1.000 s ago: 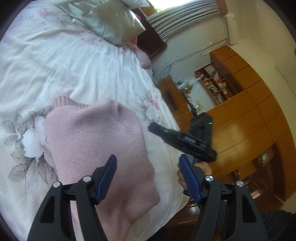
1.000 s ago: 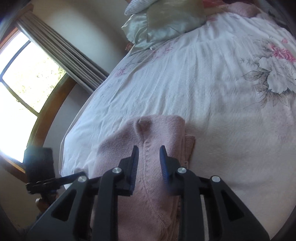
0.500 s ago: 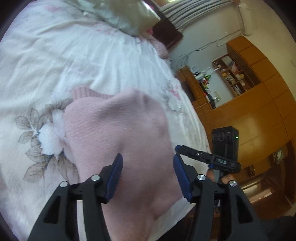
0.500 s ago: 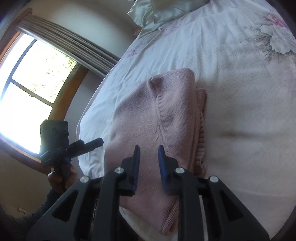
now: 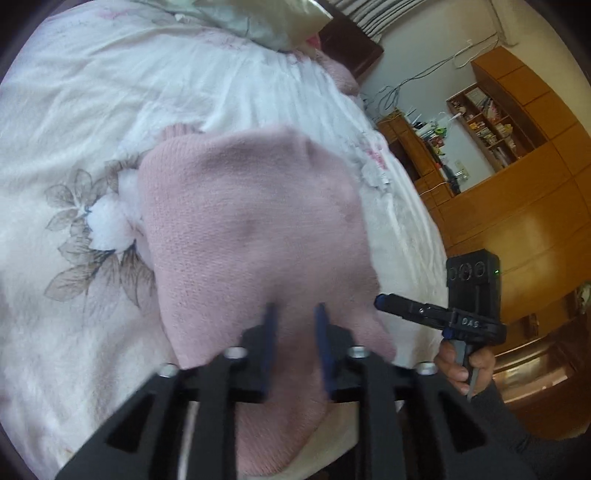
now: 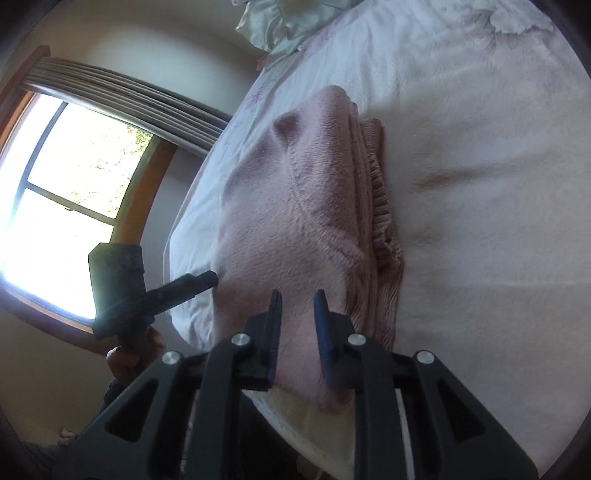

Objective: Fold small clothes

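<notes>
Lying on the bed (image 5: pixel 74 110) near its edge is the pink sweater (image 5: pixel 251 221), and it is already looking like a soft folded bundle. Its thick ribbed edges are sticking out on one side in the right wrist view, stacked under the top layer. That is probably because the sides have been tucked under to make it small.

The left gripper (image 5: pixel 295 339) is hanging just over the near end of the sweater. Its blue fingers (image 5: pixel 269 343) are sitting close together with a small gap, and I cannot tell if they are pinching any cloth. The right gripper (image 6: pixel 297 328) is hovering over the same near end from the other side. Its fingers (image 6: pixel 275 325) are also close together with a gap, and no cloth is showing between them.

Both tools are pointing at the near end, maybe to flip it over or to pat it flat.

A hand (image 5: pixel 463 365) is holding each tool by its grip. Past the bed, a silky pillow (image 5: pixel 266 22) is resting at the top, and wooden cupboards (image 5: pixel 524 192) are standing along the wall.
</notes>
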{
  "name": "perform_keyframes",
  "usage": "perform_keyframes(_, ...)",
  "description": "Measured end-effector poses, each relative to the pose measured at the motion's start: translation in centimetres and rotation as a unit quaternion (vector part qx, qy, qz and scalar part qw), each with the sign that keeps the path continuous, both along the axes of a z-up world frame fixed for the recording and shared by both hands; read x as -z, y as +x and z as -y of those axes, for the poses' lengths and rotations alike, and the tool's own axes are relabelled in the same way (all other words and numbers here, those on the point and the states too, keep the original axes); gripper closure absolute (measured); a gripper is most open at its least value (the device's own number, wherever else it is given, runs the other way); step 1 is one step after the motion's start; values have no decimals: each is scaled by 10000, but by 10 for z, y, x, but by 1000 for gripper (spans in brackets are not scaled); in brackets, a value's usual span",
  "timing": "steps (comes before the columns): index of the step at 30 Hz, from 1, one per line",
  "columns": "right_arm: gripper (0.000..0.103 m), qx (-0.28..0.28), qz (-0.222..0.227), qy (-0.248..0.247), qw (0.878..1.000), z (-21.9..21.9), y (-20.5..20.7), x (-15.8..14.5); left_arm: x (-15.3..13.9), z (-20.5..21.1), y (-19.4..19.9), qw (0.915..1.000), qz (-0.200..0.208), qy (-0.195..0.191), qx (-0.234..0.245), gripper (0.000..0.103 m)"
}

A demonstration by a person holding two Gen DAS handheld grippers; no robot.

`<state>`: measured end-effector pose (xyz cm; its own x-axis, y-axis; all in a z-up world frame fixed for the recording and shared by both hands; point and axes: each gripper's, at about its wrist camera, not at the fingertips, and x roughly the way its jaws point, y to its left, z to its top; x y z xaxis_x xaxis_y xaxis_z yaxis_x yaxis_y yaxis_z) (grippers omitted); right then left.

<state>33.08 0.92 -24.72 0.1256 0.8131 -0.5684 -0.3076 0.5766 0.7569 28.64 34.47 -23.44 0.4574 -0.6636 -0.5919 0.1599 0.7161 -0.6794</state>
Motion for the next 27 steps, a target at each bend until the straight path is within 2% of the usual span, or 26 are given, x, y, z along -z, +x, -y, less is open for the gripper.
perform_keyframes(1,85,-72,72,5,9999,0,-9,-4,-7,4,-12,9998,154,-95,122,48)
perform_keyframes(3,85,-237,131,-8,9996,-2,-24,-6,-6,14,-31,9995,230,-43,204,48)
perform_keyframes(6,85,-397,85,-309,9987,-13,-30,9,25,18,-38,9998,-184,53,37,48)
perform_keyframes(8,93,-374,46,-725,9967,-16,-28,27,48,18,-38,9992,-399,75,-60,48)
perform_keyframes(9,103,-348,109,-963,9947,-14,-25,35,55,18,-37,9990,-439,65,-81,49)
perform_keyframes(11,103,-250,-55,-858,9960,-5,-24,43,59,20,-37,9989,-461,57,-110,50)
perform_keyframes(14,103,-193,19,-886,9959,0,-30,36,52,22,-41,9989,-425,140,-105,47)
perform_keyframes(15,100,-191,24,-846,9962,2,-32,33,48,20,-44,9989,-426,94,-149,46)
perform_keyframes(17,93,-140,100,-764,9969,6,-40,21,37,16,-58,9992,-329,-70,-222,39)
perform_keyframes(18,88,-95,167,-733,9971,9,-44,15,32,14,-67,9993,-231,-114,-275,30)
perform_keyframes(21,87,-118,337,-639,9973,9,-54,3,30,8,-77,9986,-213,-89,-469,26)
perform_keyframes(25,86,-119,214,-906,9956,-8,-51,19,48,5,-69,9971,-504,7,-563,24)
perform_keyframes(27,92,7,97,-1061,9943,-8,-49,31,54,4,-70,9963,-608,-44,-609,24)
